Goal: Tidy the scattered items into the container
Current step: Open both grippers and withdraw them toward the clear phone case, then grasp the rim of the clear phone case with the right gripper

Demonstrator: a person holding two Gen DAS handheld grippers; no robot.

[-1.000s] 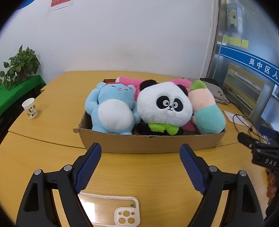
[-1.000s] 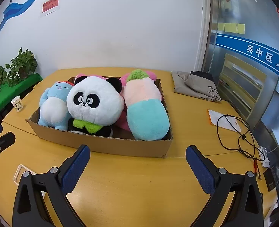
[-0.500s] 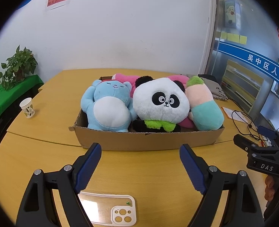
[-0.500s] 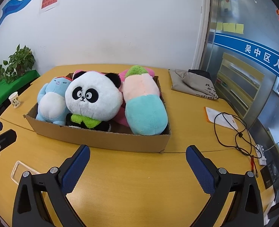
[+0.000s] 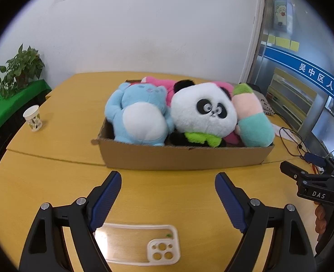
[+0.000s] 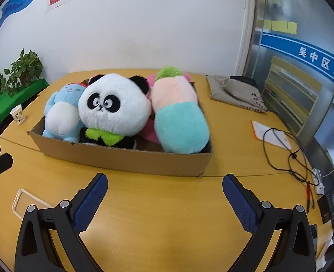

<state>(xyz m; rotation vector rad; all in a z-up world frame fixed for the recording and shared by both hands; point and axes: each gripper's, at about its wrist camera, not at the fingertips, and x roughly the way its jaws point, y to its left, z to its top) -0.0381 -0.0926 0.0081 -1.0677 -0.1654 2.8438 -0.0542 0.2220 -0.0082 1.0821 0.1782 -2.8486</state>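
A shallow cardboard box [image 5: 180, 156] [image 6: 121, 158] stands on the yellow table. In it lie a blue plush [image 5: 139, 115] [image 6: 60, 115], a panda plush [image 5: 203, 111] [image 6: 114, 106], a pink plush [image 5: 160, 83] partly hidden behind them, and a pink-and-teal plush [image 5: 250, 117] [image 6: 178, 117]. My left gripper [image 5: 168, 181] is open and empty, in front of the box. My right gripper [image 6: 164, 183] is open and empty, also in front of the box. The right gripper shows at the right edge of the left wrist view [image 5: 312, 181].
A clear phone case [image 5: 139, 244] [image 6: 22, 201] lies on the table below my left gripper. A paper cup [image 5: 33, 117] [image 6: 17, 114] stands at the left. A folded grey cloth [image 6: 235, 93], a paper [image 6: 269, 133] and black cables [image 6: 289, 154] lie at the right.
Both views have shifted slightly: the box sits a little further right in the left wrist view and lower in the right wrist view. Both grippers stay open and empty.
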